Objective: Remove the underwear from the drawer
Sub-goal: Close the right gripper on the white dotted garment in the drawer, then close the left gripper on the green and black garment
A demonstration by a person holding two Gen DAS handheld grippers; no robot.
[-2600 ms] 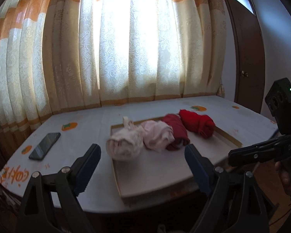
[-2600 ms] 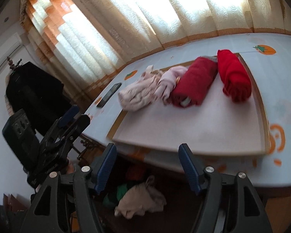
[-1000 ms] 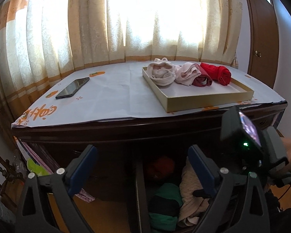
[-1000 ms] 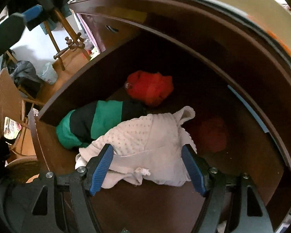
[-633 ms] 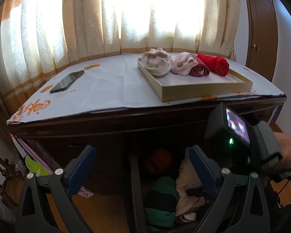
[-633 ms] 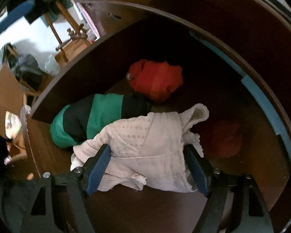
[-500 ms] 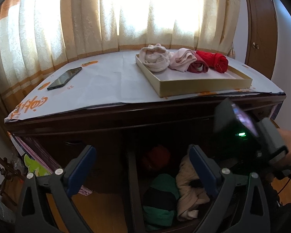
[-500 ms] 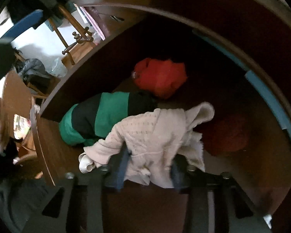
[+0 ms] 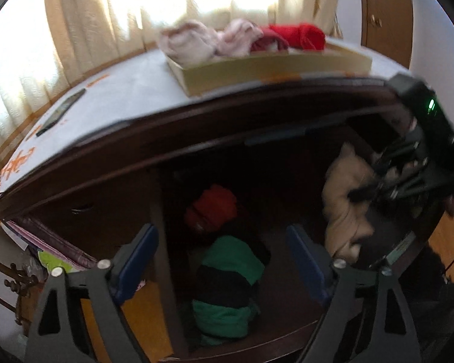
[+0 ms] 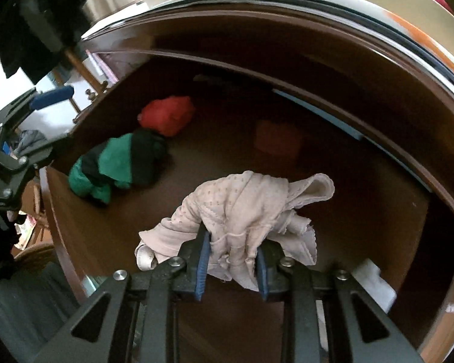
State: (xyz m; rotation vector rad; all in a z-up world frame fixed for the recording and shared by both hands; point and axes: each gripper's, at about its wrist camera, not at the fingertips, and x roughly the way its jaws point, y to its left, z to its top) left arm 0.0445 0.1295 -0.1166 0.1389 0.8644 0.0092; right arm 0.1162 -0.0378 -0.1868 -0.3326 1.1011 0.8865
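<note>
The dark wooden drawer stands open under the tabletop. My right gripper is shut on a bunched beige dotted underwear and holds it above the drawer floor; its jaws are still closing. In the left wrist view the same beige underwear hangs at the right from the right gripper. A red underwear and a green-and-black one lie in the drawer. My left gripper hovers over them, its jaws wide and closing, nothing between them.
A shallow cream tray with several rolled garments sits on the tabletop, and a dark phone lies to its left. Curtains hang behind. A dim dark-red bundle lies deep in the drawer. A hand shows at the right edge.
My right gripper has shut on the beige underwear and raised it off the drawer floor. The left gripper has dipped lower and nearer the open drawer, tilting as it went.
</note>
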